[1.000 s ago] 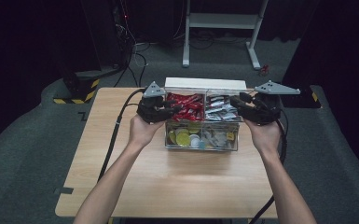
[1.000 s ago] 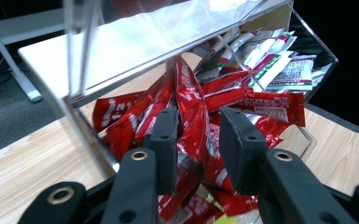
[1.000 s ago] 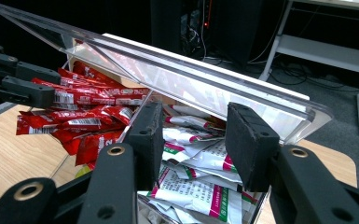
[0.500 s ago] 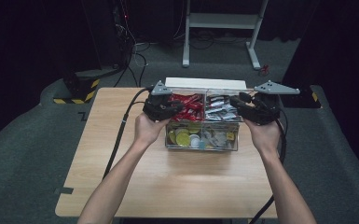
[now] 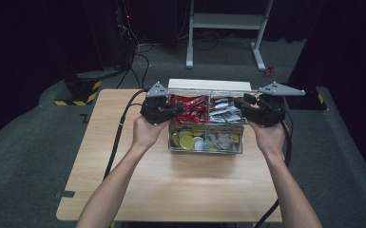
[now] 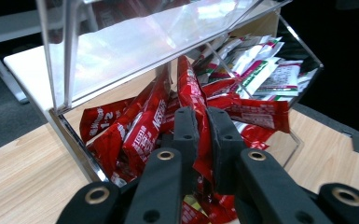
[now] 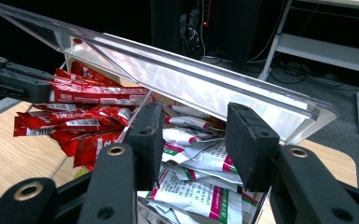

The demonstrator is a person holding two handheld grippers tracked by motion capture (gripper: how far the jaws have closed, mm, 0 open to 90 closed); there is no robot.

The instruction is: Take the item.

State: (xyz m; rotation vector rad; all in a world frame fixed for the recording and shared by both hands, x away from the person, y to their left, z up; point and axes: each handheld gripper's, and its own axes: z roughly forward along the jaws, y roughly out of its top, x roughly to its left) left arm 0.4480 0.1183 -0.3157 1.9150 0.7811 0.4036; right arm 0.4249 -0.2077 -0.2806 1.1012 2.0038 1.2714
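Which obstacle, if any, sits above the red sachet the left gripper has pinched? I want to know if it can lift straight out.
The left gripper is shut on a red sachet. The clear box's raised lid slants above that compartment, so a straight lift may brush it; pulling toward the person looks clearer.

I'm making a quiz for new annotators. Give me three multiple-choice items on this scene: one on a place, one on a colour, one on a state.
1. Where do the red sachets lie in the clear box?
A. back left compartment
B. front right compartment
C. on the table

2. What colour is the sachet that the left gripper pinches?
A. blue
B. red
C. yellow

3. How does the box's lid stand?
A. shut flat
B. lying on the table
C. raised open

Key: 1 A, the high view shows them at back left; 2 B, red foil sits between the jaws; 3 C, it tilts up above the compartments.
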